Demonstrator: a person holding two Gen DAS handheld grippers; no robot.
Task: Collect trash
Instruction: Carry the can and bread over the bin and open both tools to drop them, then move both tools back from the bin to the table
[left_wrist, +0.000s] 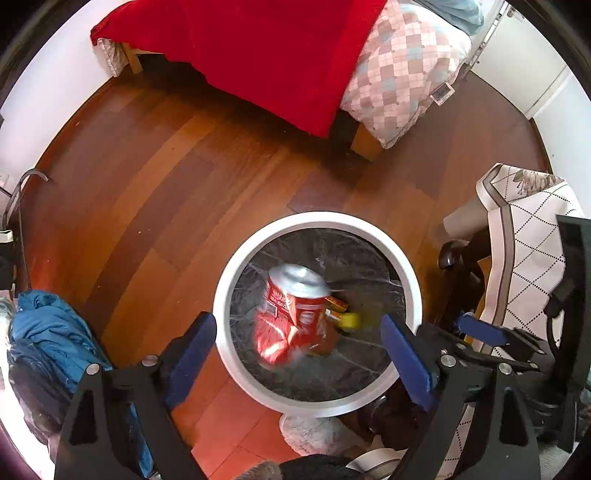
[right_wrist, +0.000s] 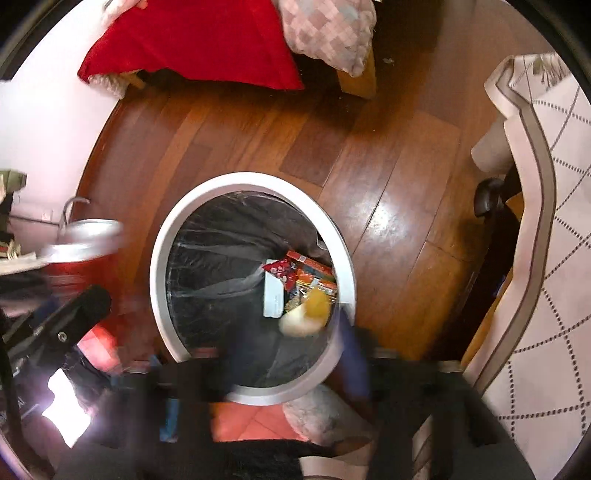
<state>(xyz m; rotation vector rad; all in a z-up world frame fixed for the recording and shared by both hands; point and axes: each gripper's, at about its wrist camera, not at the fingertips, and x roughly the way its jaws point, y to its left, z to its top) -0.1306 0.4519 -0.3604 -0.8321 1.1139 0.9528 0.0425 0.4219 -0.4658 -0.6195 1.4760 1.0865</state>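
Note:
A white-rimmed bin (left_wrist: 225, 295) lined with a black bag stands on the wooden floor. My left gripper (left_wrist: 299, 358) is open wide above it. Between its blue pads, touching neither, a crushed red can (left_wrist: 291, 317) shows blurred over the bin's mouth. In the right wrist view the bin (right_wrist: 159, 266) holds colourful wrappers (right_wrist: 306, 269) and a white box (right_wrist: 273, 295). A blurred yellow-and-white piece (right_wrist: 306, 314) hangs over them, just beyond my right gripper (right_wrist: 258, 376). That gripper is smeared, its fingers apart with nothing between them. The can (right_wrist: 81, 251) appears at the left there.
A bed with a red blanket (left_wrist: 266, 55) and a checked pillow (left_wrist: 399, 70) fills the far side. A blue jacket (left_wrist: 48, 332) lies left of the bin. A patterned cloth (left_wrist: 528, 258) drapes over furniture at the right. A grey fluffy thing (left_wrist: 317, 432) lies by the bin's near side.

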